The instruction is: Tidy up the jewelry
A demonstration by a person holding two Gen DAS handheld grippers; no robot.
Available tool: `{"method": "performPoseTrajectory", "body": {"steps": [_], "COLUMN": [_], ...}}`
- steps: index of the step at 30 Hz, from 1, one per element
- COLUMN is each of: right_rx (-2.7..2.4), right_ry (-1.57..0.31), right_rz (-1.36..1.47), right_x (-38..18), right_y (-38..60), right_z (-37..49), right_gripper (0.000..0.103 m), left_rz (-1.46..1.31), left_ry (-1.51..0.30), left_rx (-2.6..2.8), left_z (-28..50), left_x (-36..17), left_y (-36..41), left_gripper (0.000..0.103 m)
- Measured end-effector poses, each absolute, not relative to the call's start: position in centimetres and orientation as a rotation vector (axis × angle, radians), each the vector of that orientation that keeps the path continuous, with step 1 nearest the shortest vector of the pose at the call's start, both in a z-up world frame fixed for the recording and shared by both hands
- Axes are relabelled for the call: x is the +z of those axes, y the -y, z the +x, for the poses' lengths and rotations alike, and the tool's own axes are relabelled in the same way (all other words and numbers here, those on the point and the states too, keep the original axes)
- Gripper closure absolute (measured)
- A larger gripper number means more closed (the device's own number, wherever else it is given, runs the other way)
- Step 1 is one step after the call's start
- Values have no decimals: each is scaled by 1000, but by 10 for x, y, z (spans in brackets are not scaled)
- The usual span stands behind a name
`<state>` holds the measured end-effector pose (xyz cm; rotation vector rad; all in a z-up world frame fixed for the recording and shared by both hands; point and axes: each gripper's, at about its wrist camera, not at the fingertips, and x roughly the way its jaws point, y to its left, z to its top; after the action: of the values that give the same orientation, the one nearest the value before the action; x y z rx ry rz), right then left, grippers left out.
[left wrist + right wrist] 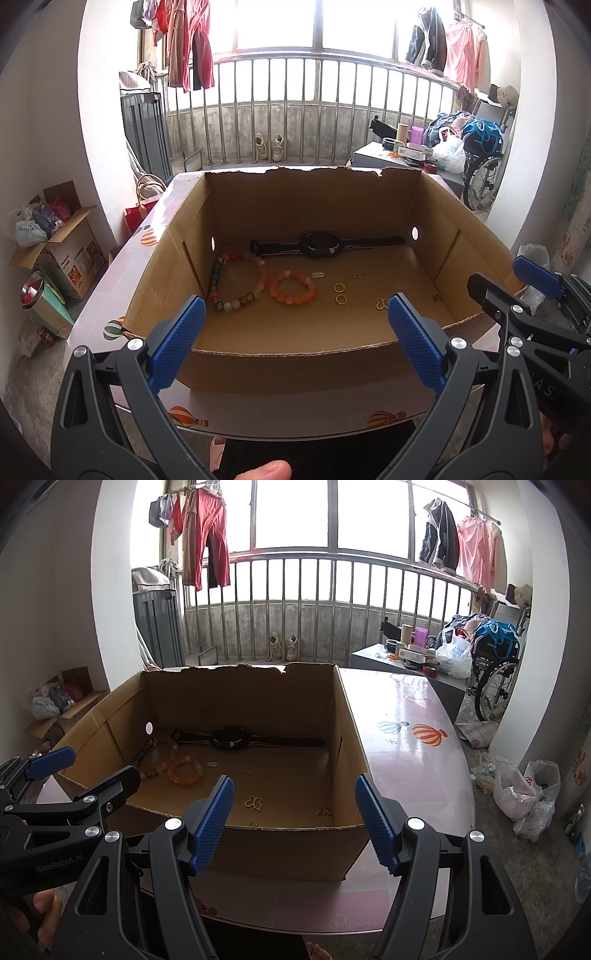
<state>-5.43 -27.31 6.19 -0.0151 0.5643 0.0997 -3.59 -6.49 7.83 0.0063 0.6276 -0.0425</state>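
Note:
An open cardboard box (295, 363) sits on the table and holds the jewelry. Inside lie a black watch (320, 244) at the back, a long multicoloured bead bracelet (236, 280), a small orange bead bracelet (293, 291), two gold rings (340, 293), a gold butterfly charm (382, 303) and small charms (319, 275). My left gripper (295, 325) is open and empty, above the box's near wall. My right gripper (293, 808) is open and empty at the box's near right corner. The watch (231, 739), orange bracelet (184, 770) and butterfly charm (254, 802) also show in the right wrist view.
The box stands on a pink table (406, 738) printed with balloons. Behind are a balcony railing (295, 110), hanging clothes, a grey side table (406, 661) with clutter and a wheelchair (495, 664). Cardboard boxes (62, 243) and bags lie on the floor at the left.

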Motion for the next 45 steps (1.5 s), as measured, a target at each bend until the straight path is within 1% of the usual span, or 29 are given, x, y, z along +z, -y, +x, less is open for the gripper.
{"method": "performPoseTrajectory", "body": {"steps": [13,19,26,30,38,42,45], "right_rx": [95,87,82,90,78,74,74], "right_ry": [-556,-549,-547,-540,-546,-547,-547], "right_rz": [-14,-14,-12,-16,-24,-26,-26], "right_x": [60,60,61,60,62,62,62], "right_y": [274,272,271,271,269,269,269], "right_z": [-57,-57,-56,-57,-57,-57,-57], "right_gripper": [36,36,36,36,36,36,36], "left_rz": [13,16,24,37,42,40,41], "left_ry": [-545,-427,-339,-230,-169,-193,-175], "left_rx": [-43,-48,-66,-80,-88,-87,-85], "left_z": [-43,-50,-56,-68,-73,-72,-73], "left_x": [74,67,60,51,48,51,49], "left_y": [65,63,62,62,61,61,61], "left_gripper": [7,7,7,7,7,7,7]}}
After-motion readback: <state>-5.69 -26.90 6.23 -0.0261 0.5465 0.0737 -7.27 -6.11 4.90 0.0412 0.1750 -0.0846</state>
